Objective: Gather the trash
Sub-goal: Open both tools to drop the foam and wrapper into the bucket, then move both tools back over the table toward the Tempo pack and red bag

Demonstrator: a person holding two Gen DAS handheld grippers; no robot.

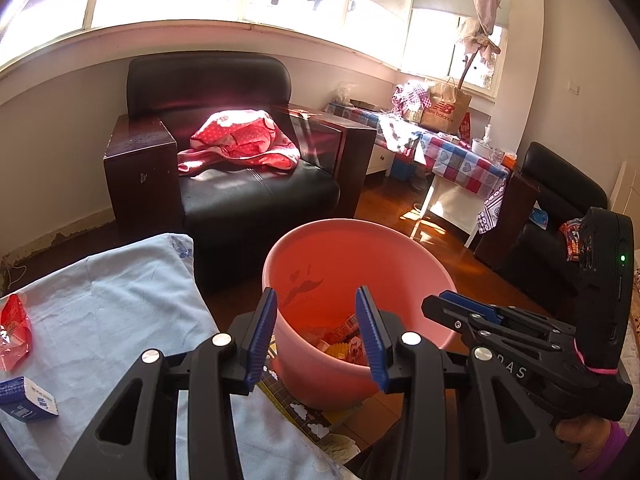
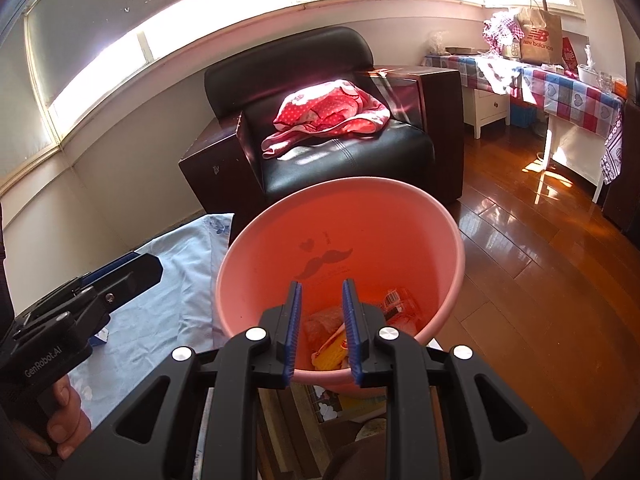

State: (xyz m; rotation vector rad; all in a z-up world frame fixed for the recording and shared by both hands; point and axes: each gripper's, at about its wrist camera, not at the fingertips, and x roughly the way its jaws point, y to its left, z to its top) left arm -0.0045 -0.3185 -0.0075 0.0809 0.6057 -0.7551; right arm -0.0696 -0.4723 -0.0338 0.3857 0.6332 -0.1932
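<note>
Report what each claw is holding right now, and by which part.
Nothing is held. The left claw and the right claw are both open and empty above the pink bin; trash already lies at its bottom.

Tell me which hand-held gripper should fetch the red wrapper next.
Left. The left hand-held gripper is open and empty beside the blue cloth holding the red wrapper; the right hand-held gripper sits over the pink bin.
</note>
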